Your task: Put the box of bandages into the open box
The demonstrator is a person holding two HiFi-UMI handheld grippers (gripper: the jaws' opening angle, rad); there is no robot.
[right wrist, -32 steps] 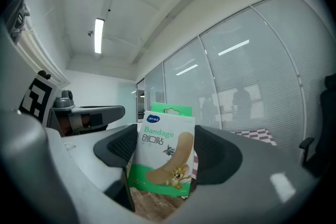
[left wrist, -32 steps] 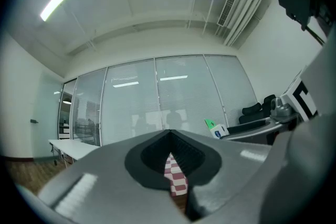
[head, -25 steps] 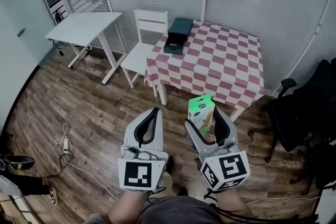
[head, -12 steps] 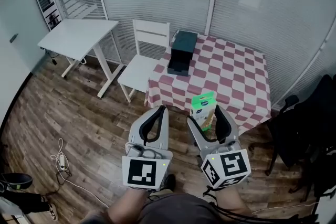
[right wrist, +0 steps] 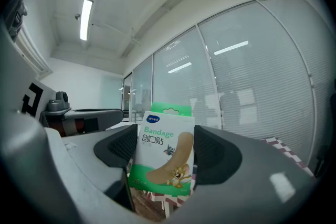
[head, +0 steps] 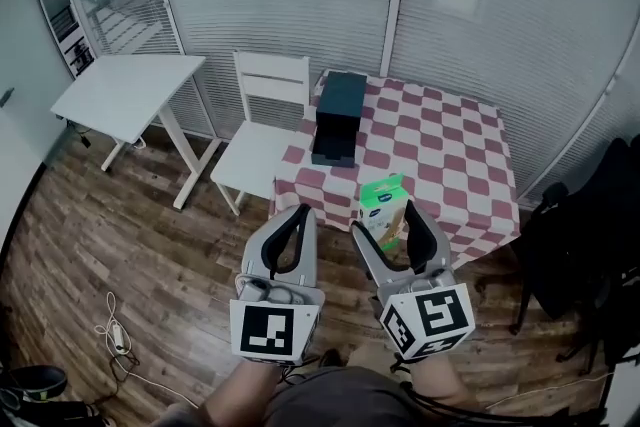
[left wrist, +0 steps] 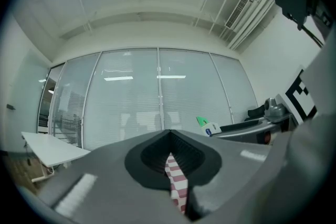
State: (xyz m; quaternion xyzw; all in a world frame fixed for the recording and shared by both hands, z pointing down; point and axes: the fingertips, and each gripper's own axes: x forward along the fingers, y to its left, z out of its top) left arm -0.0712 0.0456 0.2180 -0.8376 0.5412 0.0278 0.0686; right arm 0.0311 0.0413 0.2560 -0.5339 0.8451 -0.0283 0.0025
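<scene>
My right gripper [head: 388, 221] is shut on the box of bandages [head: 382, 208], a white and green carton held upright between its jaws, above the wood floor in front of the table. The carton's printed front [right wrist: 161, 157] fills the middle of the right gripper view. The open box [head: 337, 116], dark green with its lid raised, stands at the far left end of the red-checked table [head: 440, 150]. My left gripper [head: 293, 213] is level beside the right one, shut and empty; its jaws [left wrist: 170, 165] leave only a slit showing checked cloth.
A white chair [head: 258, 129] stands against the table's left side, with a white side table [head: 118, 95] further left. A black office chair [head: 580, 245] is at the right. Glass walls with blinds run behind. A cable [head: 118, 335] lies on the floor at lower left.
The table and open box have drawn nearer and moved towards the middle of the head view. Both grippers keep the same pose, the right one still holding the carton.
</scene>
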